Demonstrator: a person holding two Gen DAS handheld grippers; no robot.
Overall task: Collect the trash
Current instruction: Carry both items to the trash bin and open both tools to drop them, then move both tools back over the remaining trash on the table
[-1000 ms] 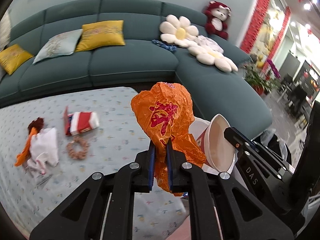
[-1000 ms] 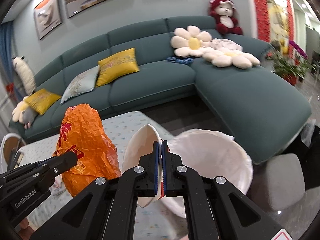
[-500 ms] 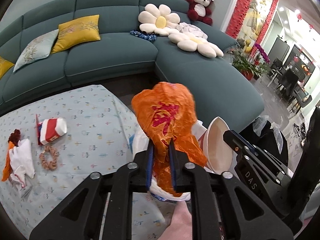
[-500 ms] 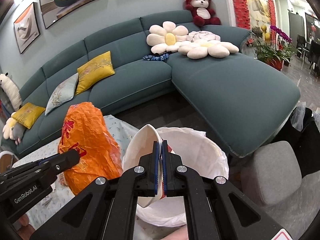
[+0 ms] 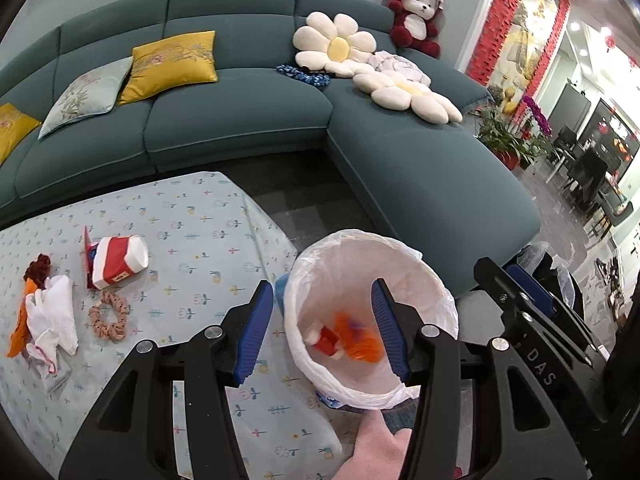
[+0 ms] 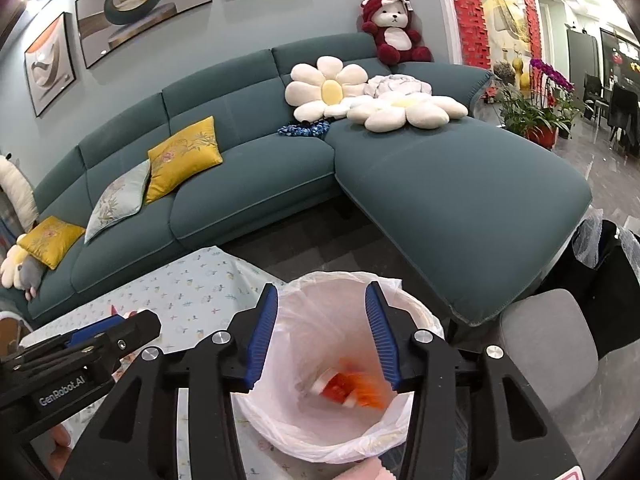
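A bin lined with a white bag (image 5: 432, 280) (image 6: 420, 308) stands at the table's right edge. Inside it lie the orange wrapper (image 5: 360, 338) (image 6: 366, 394) and a red and white paper cup (image 5: 322, 336) (image 6: 334, 388). My left gripper (image 5: 320, 328) is open and empty above the bin's left side. My right gripper (image 6: 322, 340) is open and empty above the bin's mouth. On the table (image 5: 208, 240) remain a red and white carton (image 5: 118, 260), a white crumpled tissue (image 5: 52, 316) with orange scraps and a beige ring (image 5: 108, 314).
A teal corner sofa (image 5: 240, 120) with yellow cushions, flower pillows and a red plush bear runs behind the table. A grey stool (image 6: 548, 344) and a black bag sit right of the bin. Dark floor lies between table and sofa.
Both grippers opened. The orange wrapper and the paper cup dropped out of them into the bin. Both grippers now look down into the bin.
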